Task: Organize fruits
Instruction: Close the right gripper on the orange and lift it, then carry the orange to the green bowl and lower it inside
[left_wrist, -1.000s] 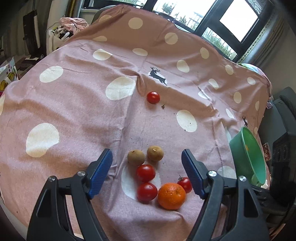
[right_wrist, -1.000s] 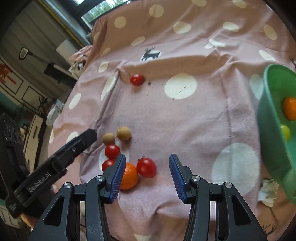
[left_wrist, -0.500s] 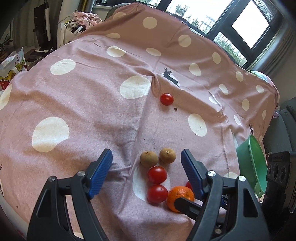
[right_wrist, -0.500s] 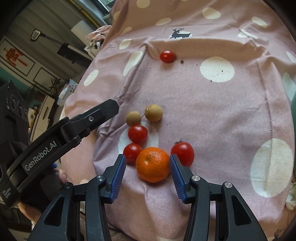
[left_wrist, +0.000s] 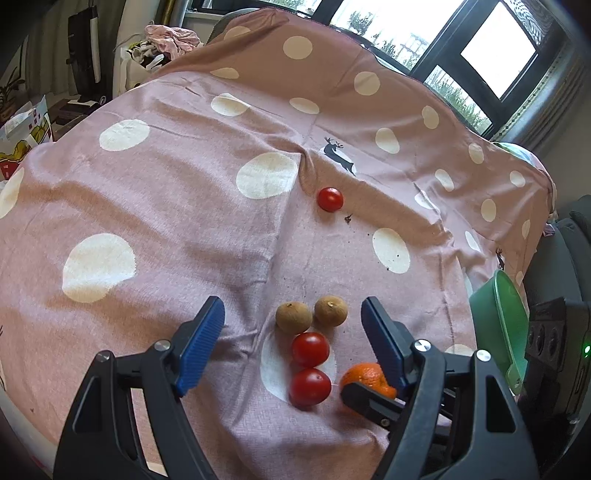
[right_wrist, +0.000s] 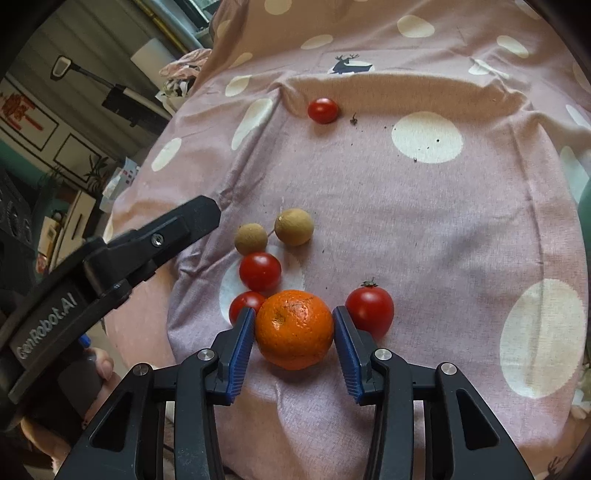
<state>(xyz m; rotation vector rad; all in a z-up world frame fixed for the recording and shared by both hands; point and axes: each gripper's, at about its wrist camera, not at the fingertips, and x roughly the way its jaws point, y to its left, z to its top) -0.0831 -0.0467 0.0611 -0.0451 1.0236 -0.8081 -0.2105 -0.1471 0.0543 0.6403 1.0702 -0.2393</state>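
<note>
Tomatoes (right_wrist: 369, 307) flanking orange (right_wrist: 294, 329), right gripper (right_wrist: 294, 332) fingers closing around it, left gripper (left_wrist: 292, 331) fingers released.

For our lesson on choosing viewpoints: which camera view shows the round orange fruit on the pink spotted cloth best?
The right wrist view: the round orange fruit sits whole and central between the closing right gripper. In the left wrist view, that fruit is half hidden behind gripper parts.
</note>
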